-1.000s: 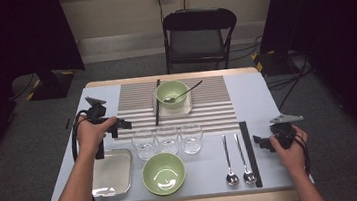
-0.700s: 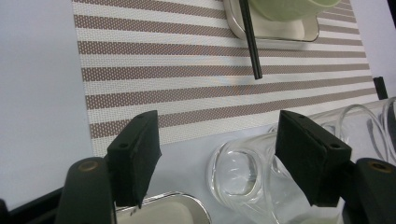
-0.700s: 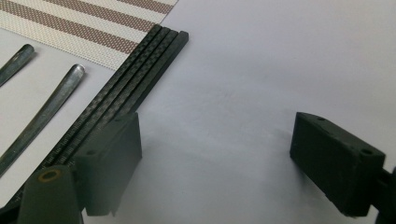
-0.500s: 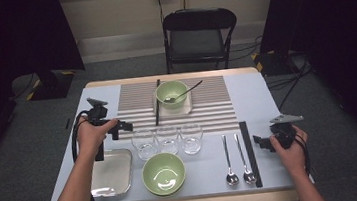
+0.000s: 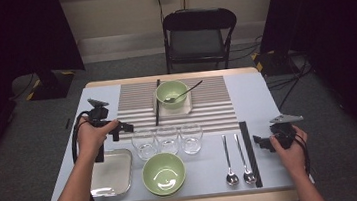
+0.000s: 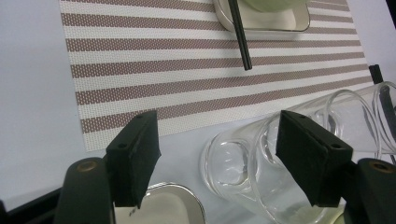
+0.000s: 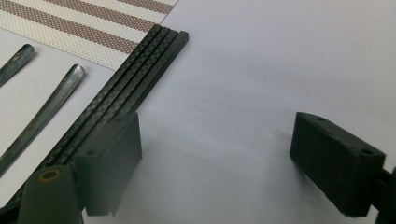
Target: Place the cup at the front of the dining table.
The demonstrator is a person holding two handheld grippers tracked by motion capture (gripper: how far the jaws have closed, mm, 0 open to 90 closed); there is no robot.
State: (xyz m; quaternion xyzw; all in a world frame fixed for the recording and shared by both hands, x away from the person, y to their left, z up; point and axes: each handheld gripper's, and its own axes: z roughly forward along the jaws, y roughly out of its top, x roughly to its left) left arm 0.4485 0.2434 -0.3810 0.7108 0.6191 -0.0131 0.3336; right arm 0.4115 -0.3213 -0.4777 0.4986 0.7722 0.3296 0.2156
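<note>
**Left gripper closes in on the nearest glass**

Over the last second the left gripper (image 5: 128,129) has crept a little to the right, from the edge of the striped placemat (image 5: 136,102) towards the row of three glasses; the shift is small but steady. Its jaws are spread wide with nothing between them, and in the left gripper view the left glass (image 6: 252,172) sits just ahead of and partly behind the right-hand jaw, not yet inside the gap; the steel tray (image 5: 111,173) lies just below. That glass stands at the left end of the row, just above the near green bowl (image 5: 163,173); I'd judge it the thing about to be picked up, with the grasp itself not begun.

The right gripper (image 5: 260,141) has barely stirred; it hovers over bare table beside the black chopsticks (image 7: 123,86), its jaws likewise wide apart and empty, the two spoons (image 5: 237,157) just beyond; it looks to be waiting its turn.
</note>
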